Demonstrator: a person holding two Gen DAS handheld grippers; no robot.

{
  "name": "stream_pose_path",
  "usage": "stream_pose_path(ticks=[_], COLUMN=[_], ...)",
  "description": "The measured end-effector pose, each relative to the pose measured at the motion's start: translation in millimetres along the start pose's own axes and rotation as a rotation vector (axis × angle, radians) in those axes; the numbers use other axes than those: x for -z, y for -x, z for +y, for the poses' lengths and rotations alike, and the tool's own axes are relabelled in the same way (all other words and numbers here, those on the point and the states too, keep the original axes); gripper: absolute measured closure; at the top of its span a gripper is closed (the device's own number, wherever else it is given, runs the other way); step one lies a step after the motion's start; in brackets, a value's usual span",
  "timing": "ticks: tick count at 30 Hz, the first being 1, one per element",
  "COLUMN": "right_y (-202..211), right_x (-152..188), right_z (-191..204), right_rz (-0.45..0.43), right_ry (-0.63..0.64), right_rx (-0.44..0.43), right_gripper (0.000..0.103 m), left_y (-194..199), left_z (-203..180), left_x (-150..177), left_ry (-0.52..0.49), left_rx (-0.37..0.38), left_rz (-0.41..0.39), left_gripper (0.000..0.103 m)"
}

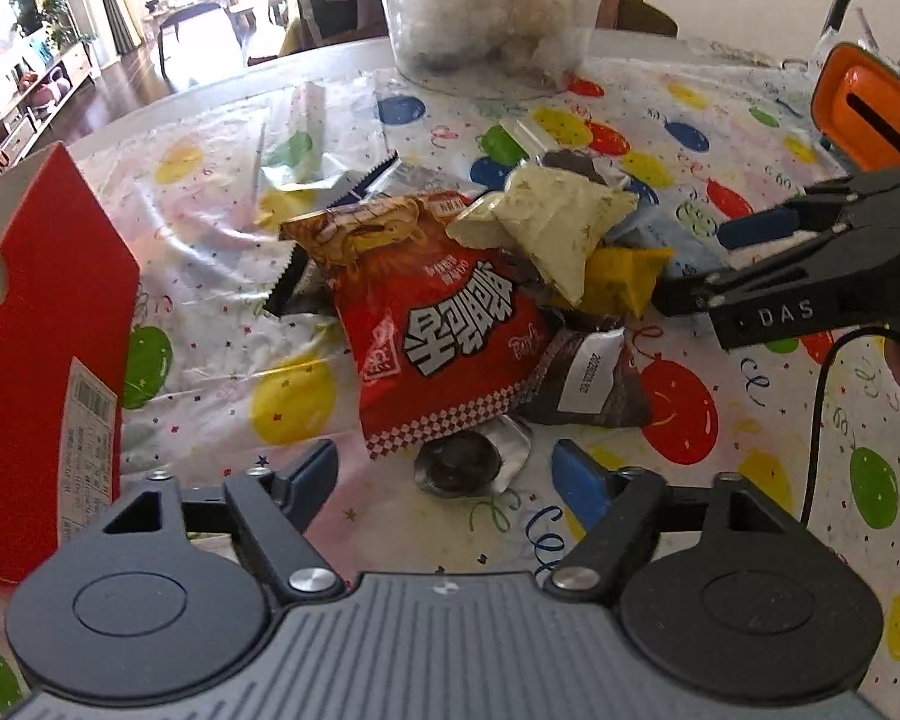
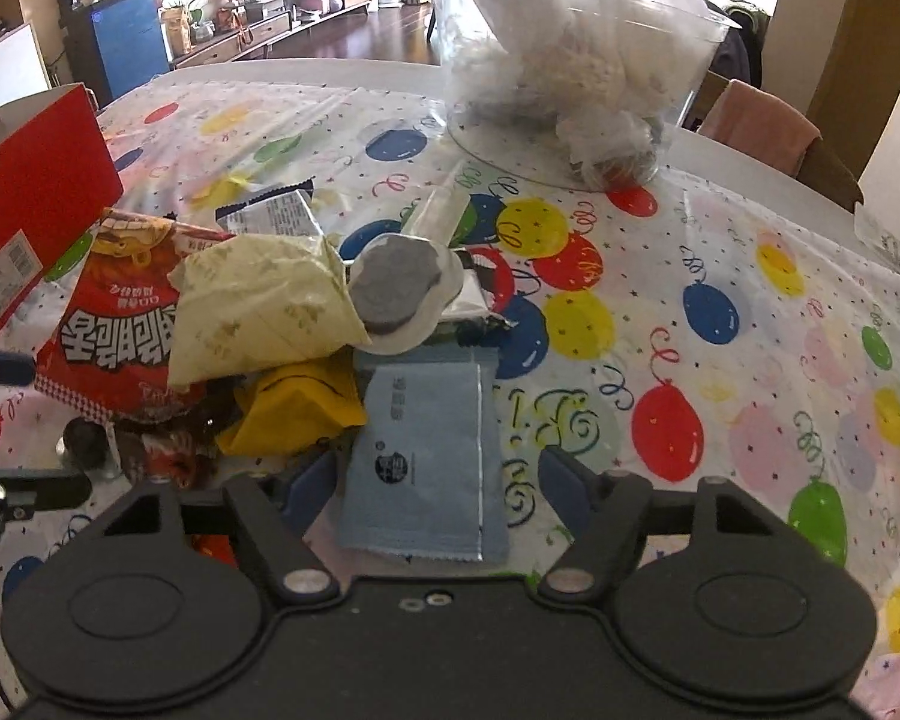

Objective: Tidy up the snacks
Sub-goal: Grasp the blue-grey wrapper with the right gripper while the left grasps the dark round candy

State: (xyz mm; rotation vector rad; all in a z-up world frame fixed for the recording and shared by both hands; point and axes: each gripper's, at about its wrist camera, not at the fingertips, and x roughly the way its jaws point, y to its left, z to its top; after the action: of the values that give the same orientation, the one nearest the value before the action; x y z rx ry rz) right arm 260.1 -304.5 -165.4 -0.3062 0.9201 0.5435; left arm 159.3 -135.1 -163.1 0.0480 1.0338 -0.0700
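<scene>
A pile of snack packets lies on the balloon-print tablecloth (image 1: 678, 132). A red noodle-snack bag (image 1: 444, 324) is in the middle, with a cream packet (image 1: 558, 222), a yellow packet (image 1: 624, 276), a dark packet (image 1: 594, 384) and a foil-wrapped cookie (image 1: 462, 462) around it. My left gripper (image 1: 444, 480) is open, just short of the cookie and the red bag. My right gripper (image 2: 432, 474) is open, its fingers on either side of a light blue packet (image 2: 426, 456). It also shows in the left wrist view (image 1: 714, 264). The red bag (image 2: 114, 330) and cream packet (image 2: 258, 306) lie to its left.
An open red cardboard box (image 1: 48, 330) stands at the left, also in the right wrist view (image 2: 30, 180). A clear plastic tub (image 2: 576, 60) with white stuffing stands at the far side of the table. A clear empty wrapper (image 1: 306, 138) lies behind the pile.
</scene>
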Motion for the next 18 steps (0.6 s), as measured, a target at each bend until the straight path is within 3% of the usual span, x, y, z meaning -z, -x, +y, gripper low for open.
stream_pose_path(ticks=[7,12,15,18], right_y=[-4.4,-6.6,-4.6,-1.2], right_x=[-2.2,-0.7,1.3,4.3], right_z=[-1.2,-2.2,-2.5,-1.4], right_rz=[-0.001,-0.001,-0.008,-0.014], right_ry=[-0.003,-0.012,-0.030,-0.037], right_rx=[-0.015,-0.023,-0.026,-0.023], right_gripper=[0.040,0.048,0.051,0.055], left_y=[-13.1,-15.1,-14.3,-13.9], left_z=[-0.5,-0.6,-2.2,-0.8], left_x=[-5.8,-7.9,-9.3,-9.6], left_ry=[0.011,0.017,0.025,0.035], left_rx=[-0.002,0.002,-0.002,-0.001], left_rz=[0.076,0.084,0.082,0.082], left_gripper=[0.041,0.046,0.061,0.065])
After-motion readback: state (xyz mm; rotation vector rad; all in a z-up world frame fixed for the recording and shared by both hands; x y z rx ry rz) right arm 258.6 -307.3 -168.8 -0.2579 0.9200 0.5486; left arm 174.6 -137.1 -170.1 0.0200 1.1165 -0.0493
